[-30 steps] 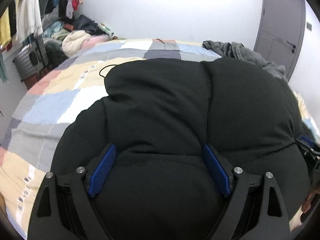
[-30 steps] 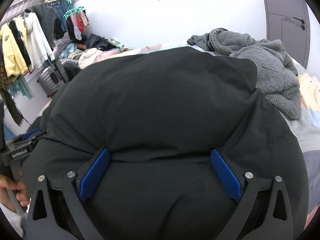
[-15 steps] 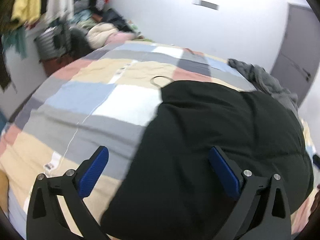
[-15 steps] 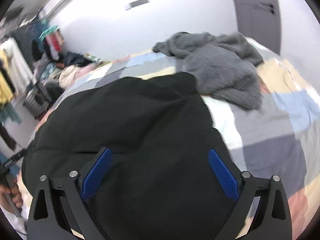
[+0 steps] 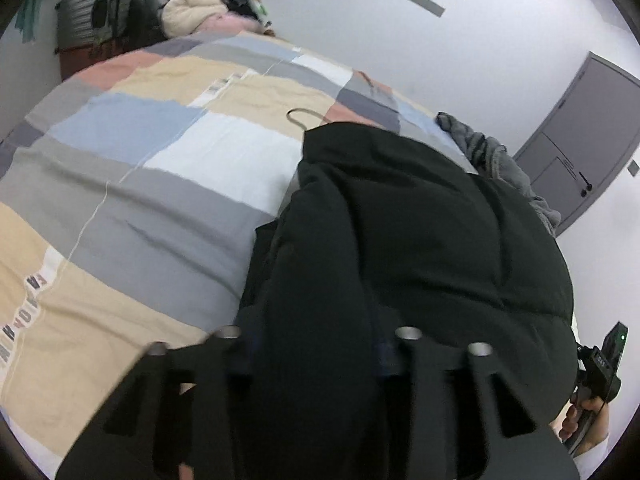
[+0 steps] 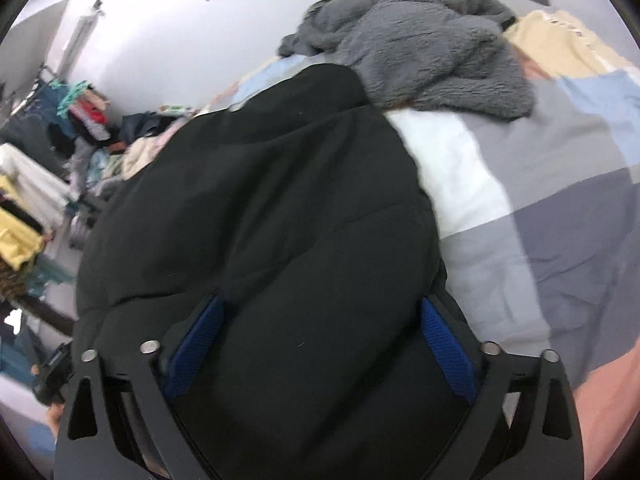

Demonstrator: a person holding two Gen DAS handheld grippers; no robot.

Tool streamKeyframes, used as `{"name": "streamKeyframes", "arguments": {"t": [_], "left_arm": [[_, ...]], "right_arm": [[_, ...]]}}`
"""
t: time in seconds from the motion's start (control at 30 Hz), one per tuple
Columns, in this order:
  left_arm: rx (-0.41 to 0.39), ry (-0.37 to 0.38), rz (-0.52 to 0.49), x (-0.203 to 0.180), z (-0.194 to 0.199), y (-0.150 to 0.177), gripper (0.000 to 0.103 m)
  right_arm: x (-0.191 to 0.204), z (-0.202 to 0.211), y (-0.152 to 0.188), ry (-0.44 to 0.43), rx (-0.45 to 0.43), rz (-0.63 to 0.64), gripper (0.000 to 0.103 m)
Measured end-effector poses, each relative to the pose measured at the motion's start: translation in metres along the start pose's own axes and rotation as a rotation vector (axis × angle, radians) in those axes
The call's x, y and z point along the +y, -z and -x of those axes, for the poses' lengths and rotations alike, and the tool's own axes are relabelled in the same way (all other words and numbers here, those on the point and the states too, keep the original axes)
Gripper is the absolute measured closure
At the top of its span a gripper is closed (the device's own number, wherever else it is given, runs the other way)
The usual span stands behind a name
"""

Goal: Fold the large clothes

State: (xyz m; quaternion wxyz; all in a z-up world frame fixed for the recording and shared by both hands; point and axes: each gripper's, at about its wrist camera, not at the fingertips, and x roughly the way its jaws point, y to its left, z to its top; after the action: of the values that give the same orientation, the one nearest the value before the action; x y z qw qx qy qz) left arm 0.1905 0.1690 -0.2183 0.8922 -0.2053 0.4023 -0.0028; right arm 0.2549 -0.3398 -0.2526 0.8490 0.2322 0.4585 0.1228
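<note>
Tongs of both hands are set at a black puffer jacket (image 5: 420, 232) spread on the patchwork bed (image 5: 132, 184): left tongs (image 5: 316, 344), just narrowed, are clenched on its edge, while right tongs (image 6: 320, 344), narrowing, are gaping around padding.

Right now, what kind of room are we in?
Most likely a bedroom. A bed with a patchwork duvet fills the view, with a black puffer jacket and a grey fleece on it. Clothes hang on a rack, and a suitcase stands nearby.
</note>
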Motion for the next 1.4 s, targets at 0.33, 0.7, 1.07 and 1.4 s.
{"name": "streamKeyframes", "arguments": {"t": [0.33, 0.7, 1.07, 1.4], "left_arm": [[-0.076, 0.033, -0.002, -0.001, 0.028, 0.0, 0.091], [0.047, -0.14, -0.044, 0.001, -0.003, 0.013, 0.085], [0.077, -0.184, -0.079, -0.003, -0.014, 0.02, 0.082], [0.022, -0.259, -0.14, -0.019, -0.004, 0.019, 0.073]], "right_arm": [[0.039, 0.026, 0.012, 0.125, -0.08, 0.235, 0.097], [0.031, 0.0, 0.018, 0.222, -0.011, 0.255, 0.098], [0.028, -0.012, 0.021, 0.239, 0.02, 0.231, 0.095], [0.034, 0.006, 0.017, 0.233, -0.014, 0.168, 0.085]]}}
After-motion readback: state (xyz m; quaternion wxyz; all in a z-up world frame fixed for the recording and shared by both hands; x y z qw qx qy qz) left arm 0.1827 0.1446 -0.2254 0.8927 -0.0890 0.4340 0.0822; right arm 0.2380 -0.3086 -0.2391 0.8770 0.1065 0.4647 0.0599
